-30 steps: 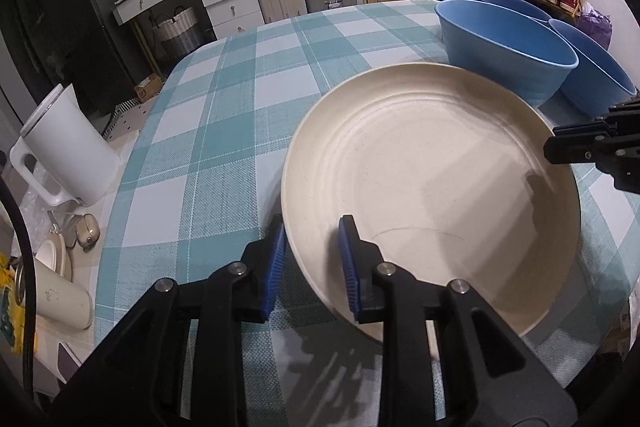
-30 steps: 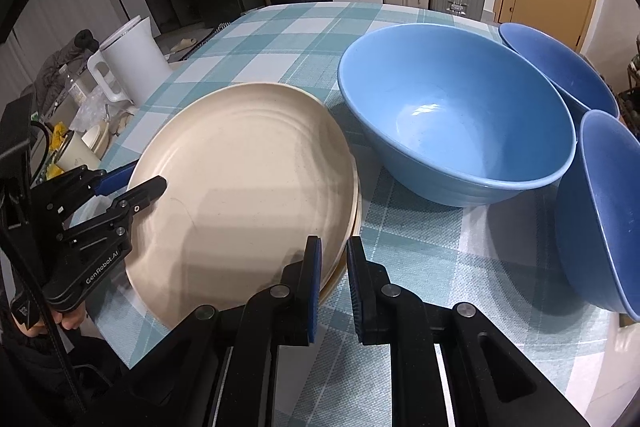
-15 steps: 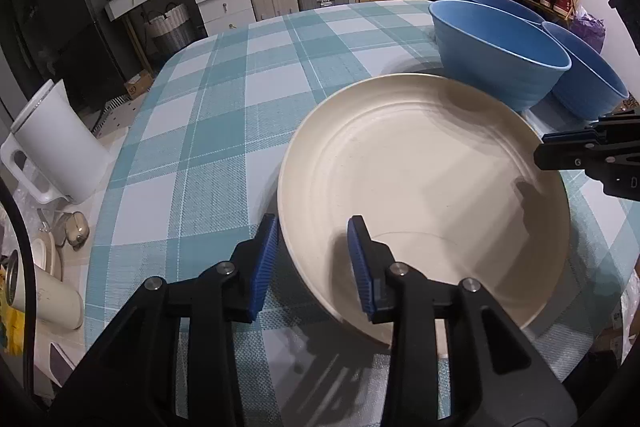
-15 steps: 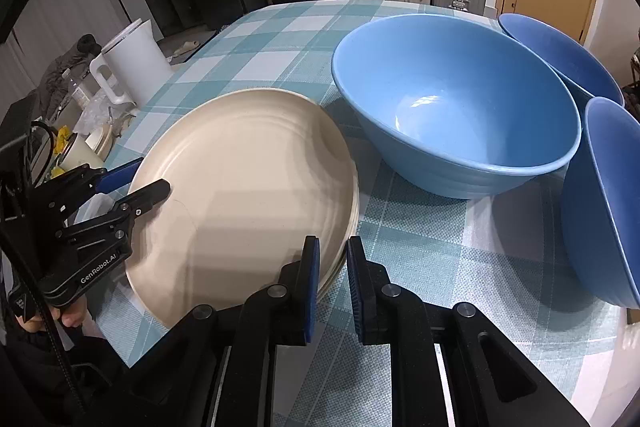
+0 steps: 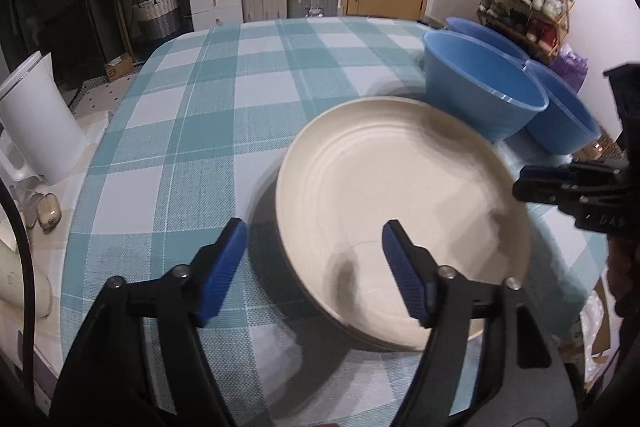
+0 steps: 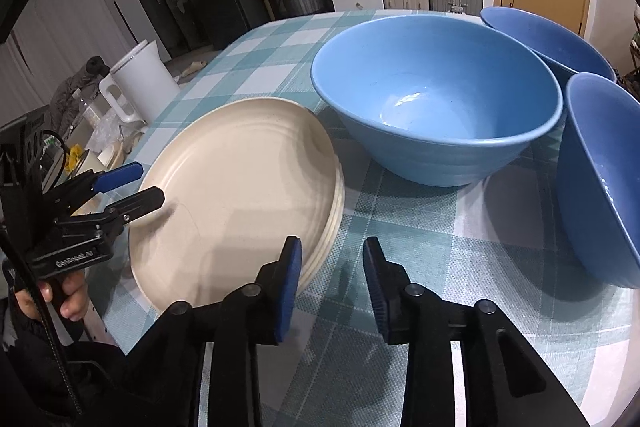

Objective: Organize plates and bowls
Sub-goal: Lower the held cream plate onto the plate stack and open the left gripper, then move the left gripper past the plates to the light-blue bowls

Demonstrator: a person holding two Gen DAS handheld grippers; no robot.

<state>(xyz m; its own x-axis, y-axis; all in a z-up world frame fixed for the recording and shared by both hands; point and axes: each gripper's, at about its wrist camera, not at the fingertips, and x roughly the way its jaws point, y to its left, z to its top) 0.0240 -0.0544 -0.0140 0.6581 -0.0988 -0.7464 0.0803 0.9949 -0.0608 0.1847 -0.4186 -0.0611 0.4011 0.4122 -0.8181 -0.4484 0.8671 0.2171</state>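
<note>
Both sets of jaws are opening. The left gripper (image 5: pixel 314 269) straddles the plates' (image 5: pixel 404 215) near rim without touching; the right gripper (image 6: pixel 332 283) stands just beside their edge, bowls (image 6: pixel 436 99) ahead.

Dim indoor light from overhead, with fisheye bending at the edges.

The cream plates (image 5: pixel 400 187) look smeared with motion blur in the left view, sharper in the right; soft shadows pool on the checked tablecloth (image 6: pixel 420 227), a pale gleam sits in the big blue bowl (image 6: pixel 436 99), and the corners go black.
</note>
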